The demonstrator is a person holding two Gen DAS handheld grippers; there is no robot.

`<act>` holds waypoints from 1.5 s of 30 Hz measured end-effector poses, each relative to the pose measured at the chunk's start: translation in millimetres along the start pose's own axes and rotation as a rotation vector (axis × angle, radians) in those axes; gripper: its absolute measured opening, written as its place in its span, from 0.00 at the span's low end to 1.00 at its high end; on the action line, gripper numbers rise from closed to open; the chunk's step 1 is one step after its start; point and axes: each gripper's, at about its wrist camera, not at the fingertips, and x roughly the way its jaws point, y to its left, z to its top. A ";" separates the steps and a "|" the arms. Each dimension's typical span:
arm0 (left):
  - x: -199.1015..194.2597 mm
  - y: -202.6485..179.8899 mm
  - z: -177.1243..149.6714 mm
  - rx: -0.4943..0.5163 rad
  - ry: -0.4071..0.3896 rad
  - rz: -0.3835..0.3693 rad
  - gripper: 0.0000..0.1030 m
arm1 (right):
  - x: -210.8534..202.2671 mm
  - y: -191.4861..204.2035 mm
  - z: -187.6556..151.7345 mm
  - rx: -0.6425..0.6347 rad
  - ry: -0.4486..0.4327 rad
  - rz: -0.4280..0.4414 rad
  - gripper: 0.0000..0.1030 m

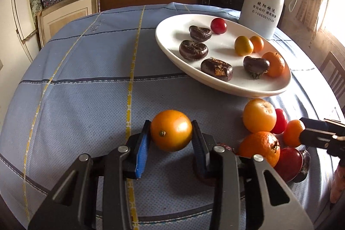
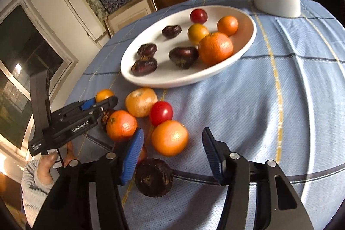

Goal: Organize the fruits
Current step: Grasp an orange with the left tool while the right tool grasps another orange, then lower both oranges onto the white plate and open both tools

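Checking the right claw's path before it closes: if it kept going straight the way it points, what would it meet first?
Probably the small orange fruit between the right claw's open fingers, just ahead. The dark fruit lies nearer but low and left of centre, so depth is uncertain.

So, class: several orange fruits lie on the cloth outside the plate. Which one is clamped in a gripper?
The smooth orange off alone on the cloth, pinched between the left gripper pads; the other loose ones cluster below the plate.

A smooth orange (image 1: 171,130) sits on the tabletop (image 1: 86,79), stem nub facing the camera. Beside it lies a loose cluster of tangerines (image 2: 121,125), a cherry tomato (image 2: 161,113) and dark water chestnuts (image 2: 153,177). The white oval plate (image 1: 172,36) holds 4 water chestnuts, 3 citrus fruits and 1 cherry tomato.
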 end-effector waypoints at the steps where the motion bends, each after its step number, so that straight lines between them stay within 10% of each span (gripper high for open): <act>1: 0.0 -0.1 -0.1 0.001 0.000 0.001 0.35 | 2.1 0.8 -0.5 -0.004 0.006 -0.002 0.47; 20: -47.1 -43.5 48.6 0.087 -0.161 0.005 0.35 | -44.3 3.9 31.4 -0.039 -0.242 -0.125 0.36; 33: 70.3 -32.4 130.7 0.065 -0.018 0.019 0.35 | 47.3 38.3 105.3 -0.225 -0.117 -0.203 0.37; 37: 68.4 -28.4 128.9 0.053 -0.056 0.038 0.63 | 55.7 34.0 109.1 -0.209 -0.114 -0.204 0.57; 45: 2.8 -9.0 90.4 -0.030 -0.120 0.043 0.73 | -5.4 19.0 84.1 -0.096 -0.201 -0.142 0.64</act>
